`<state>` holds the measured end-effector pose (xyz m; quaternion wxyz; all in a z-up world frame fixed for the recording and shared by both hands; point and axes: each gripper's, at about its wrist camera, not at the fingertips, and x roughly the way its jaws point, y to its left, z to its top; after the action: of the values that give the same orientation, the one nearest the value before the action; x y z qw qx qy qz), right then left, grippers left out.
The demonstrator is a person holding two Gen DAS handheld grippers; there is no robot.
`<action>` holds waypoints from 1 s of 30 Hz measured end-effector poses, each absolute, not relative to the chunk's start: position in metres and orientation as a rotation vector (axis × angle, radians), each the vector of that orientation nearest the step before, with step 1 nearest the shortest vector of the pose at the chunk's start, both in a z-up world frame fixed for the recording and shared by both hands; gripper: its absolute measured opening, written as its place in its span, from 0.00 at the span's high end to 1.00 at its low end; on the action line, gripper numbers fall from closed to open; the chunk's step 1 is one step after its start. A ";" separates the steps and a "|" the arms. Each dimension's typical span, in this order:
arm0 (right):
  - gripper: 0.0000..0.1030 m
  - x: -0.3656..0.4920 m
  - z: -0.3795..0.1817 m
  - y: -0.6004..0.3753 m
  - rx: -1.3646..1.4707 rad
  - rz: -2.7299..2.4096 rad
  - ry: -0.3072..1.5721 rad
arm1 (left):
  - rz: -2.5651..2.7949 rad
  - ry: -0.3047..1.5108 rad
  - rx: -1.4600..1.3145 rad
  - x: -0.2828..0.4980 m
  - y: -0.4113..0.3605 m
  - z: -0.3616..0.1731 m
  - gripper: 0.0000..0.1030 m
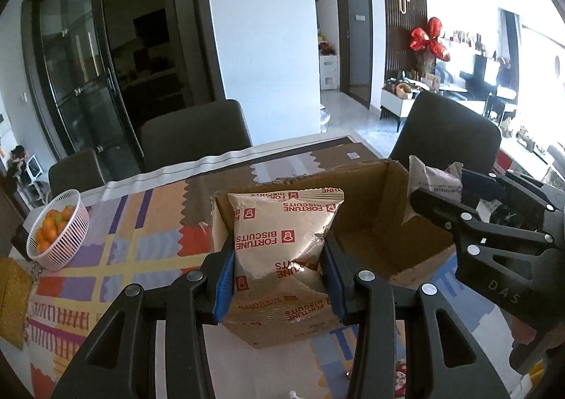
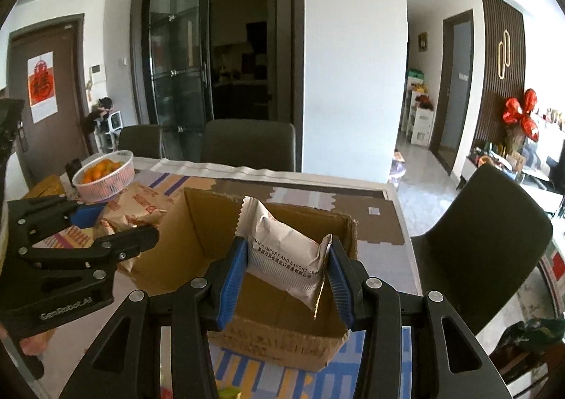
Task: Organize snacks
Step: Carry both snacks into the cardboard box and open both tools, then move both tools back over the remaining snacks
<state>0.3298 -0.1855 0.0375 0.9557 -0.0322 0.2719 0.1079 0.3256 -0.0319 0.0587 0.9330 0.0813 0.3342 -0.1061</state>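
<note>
over the box (image 1: 370,222), tan biscuit packet (image 1: 282,236) (crumpled)

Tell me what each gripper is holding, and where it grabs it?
The left gripper pinches a Fortune Biscuits packet by its lower sides. The right gripper pinches a silver snack packet by its sides.

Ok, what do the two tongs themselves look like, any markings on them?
Both are black plastic linkage frames with silver rivets and ribbed blue pads. The left tongs carry "GenRobot.AI" lettering on the body, seen in the right wrist view. The right tongs show "DAS" on the side in the left wrist view.
</note>
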 end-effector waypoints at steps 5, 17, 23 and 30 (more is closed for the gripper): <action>0.55 0.344 0.028 -0.184 -0.051 0.222 0.595 | -0.210 0.738 0.133 0.340 -0.029 0.054 0.53; 0.30 0.325 0.024 -0.185 -0.084 0.170 0.585 | -0.098 0.649 0.230 0.297 -0.022 0.059 0.25; 0.25 0.297 0.027 -0.187 -0.081 0.180 0.569 | -0.076 0.590 0.220 0.265 -0.018 0.065 0.20; 0.23 0.256 0.023 -0.186 -0.098 0.193 0.555 | -0.070 0.543 0.200 0.219 -0.013 0.064 0.17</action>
<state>0.2561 -0.1862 0.0235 0.9560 -0.0481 0.2733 0.0951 0.2194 -0.0129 0.0638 0.9579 0.0985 0.2676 -0.0347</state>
